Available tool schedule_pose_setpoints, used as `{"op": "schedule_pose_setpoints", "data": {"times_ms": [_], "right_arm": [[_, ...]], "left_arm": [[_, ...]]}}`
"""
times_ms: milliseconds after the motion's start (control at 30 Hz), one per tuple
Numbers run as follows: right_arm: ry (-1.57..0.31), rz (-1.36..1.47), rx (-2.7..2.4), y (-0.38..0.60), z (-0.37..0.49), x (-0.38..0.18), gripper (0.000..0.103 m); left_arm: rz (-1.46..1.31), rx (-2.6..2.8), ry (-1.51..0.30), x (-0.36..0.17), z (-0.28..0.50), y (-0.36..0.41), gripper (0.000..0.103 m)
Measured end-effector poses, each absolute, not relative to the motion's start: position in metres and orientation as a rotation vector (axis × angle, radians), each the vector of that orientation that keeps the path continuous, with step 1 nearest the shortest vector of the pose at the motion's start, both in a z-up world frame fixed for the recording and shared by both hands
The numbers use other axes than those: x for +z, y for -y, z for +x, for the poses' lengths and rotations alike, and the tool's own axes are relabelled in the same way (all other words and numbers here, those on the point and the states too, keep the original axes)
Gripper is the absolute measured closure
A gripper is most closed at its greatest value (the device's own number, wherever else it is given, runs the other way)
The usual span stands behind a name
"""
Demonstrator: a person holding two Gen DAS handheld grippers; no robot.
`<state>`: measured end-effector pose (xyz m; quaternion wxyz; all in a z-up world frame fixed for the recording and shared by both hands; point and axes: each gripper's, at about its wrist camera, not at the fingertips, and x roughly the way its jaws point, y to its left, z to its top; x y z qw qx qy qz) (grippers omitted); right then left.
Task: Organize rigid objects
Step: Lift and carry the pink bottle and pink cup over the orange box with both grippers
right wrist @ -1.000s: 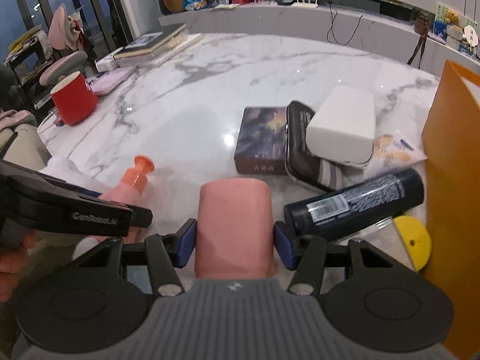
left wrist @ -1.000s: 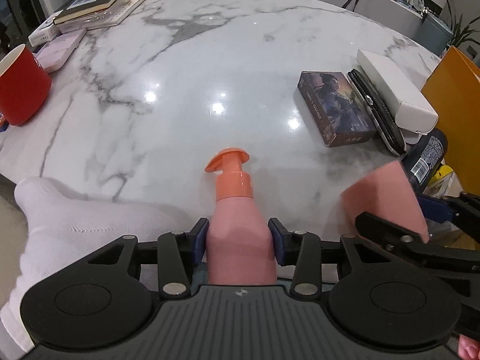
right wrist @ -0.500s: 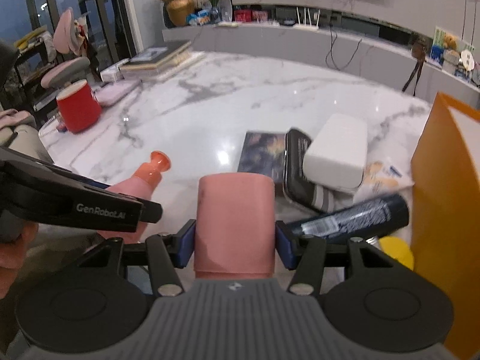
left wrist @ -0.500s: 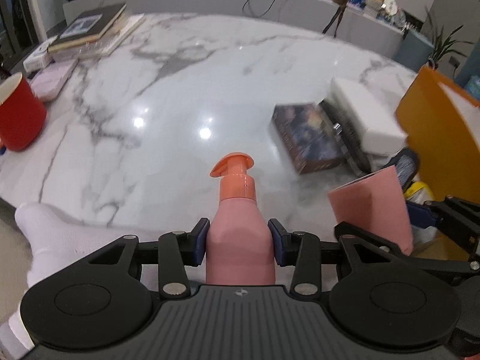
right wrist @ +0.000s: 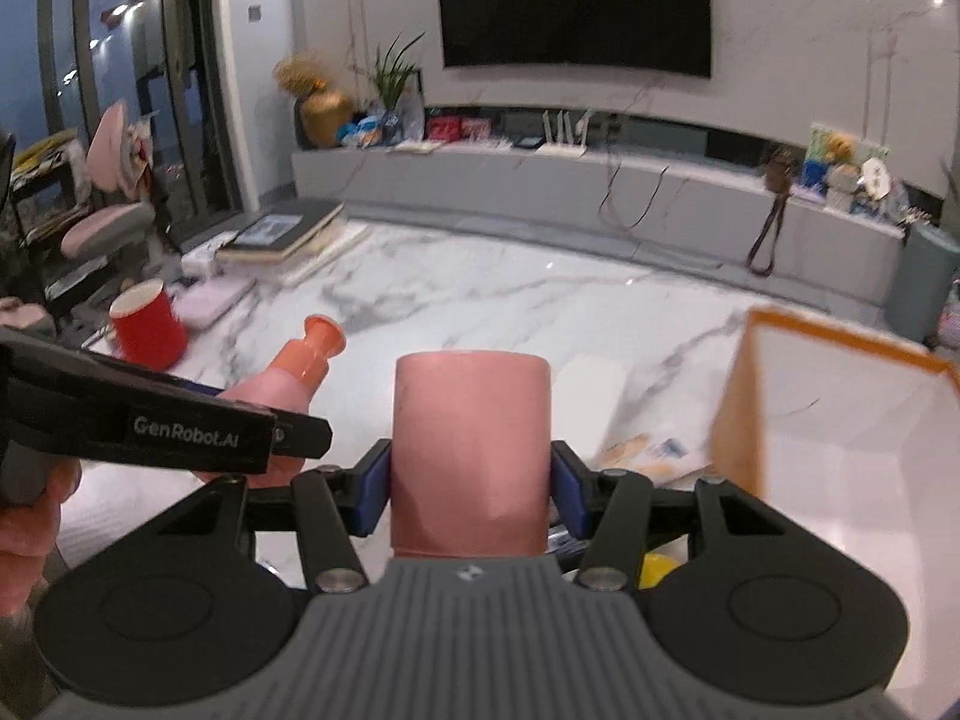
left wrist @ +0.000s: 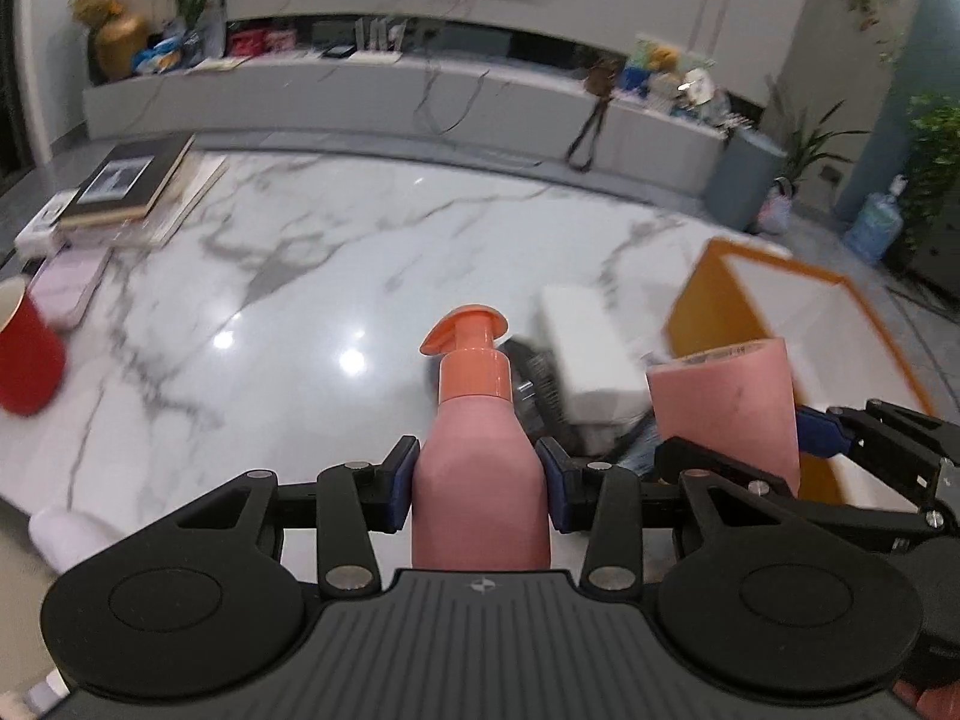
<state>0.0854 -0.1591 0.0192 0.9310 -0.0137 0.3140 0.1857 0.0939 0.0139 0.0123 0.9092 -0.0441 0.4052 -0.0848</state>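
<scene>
My left gripper (left wrist: 477, 480) is shut on a pink pump bottle (left wrist: 480, 468) with an orange pump head, held upright above the marble table (left wrist: 336, 252). My right gripper (right wrist: 471, 486) is shut on a pink cylindrical cup (right wrist: 471, 450), also held in the air. The cup also shows at the right of the left wrist view (left wrist: 726, 408), and the bottle at the left of the right wrist view (right wrist: 288, 378). An open orange box (right wrist: 840, 420) with a white inside stands just right of the cup; it also shows in the left wrist view (left wrist: 708, 300).
A white case (left wrist: 588, 354) and dark items lie beside the orange box. A red cup (left wrist: 24, 360), a lilac case (left wrist: 69, 288) and stacked books (left wrist: 132, 180) sit at the table's left. A grey TV bench (right wrist: 600, 186) runs behind the table.
Both grippers have lifted and tilted up with their loads, so the room behind the table has come into view. The orange box now sits closer to the right gripper.
</scene>
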Motion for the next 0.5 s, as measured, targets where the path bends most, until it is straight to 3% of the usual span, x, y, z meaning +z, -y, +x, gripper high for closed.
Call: {"op": "schedule_pose_setpoints", "data": {"times_ms": [300,500], "right_arm": [[-0.570,-0.059,0.260,0.213,0.080,0.074,0.048],[-0.660,-0.064,0.180,0.261,0.089,0.080,0.048]], "left_arm": [[-0.097,-0.357,-0.799,0.053,0.103,0.034,0.055],[-0.102,-0.541,-0.844,0.070,0.125,0.084,0.055]]}}
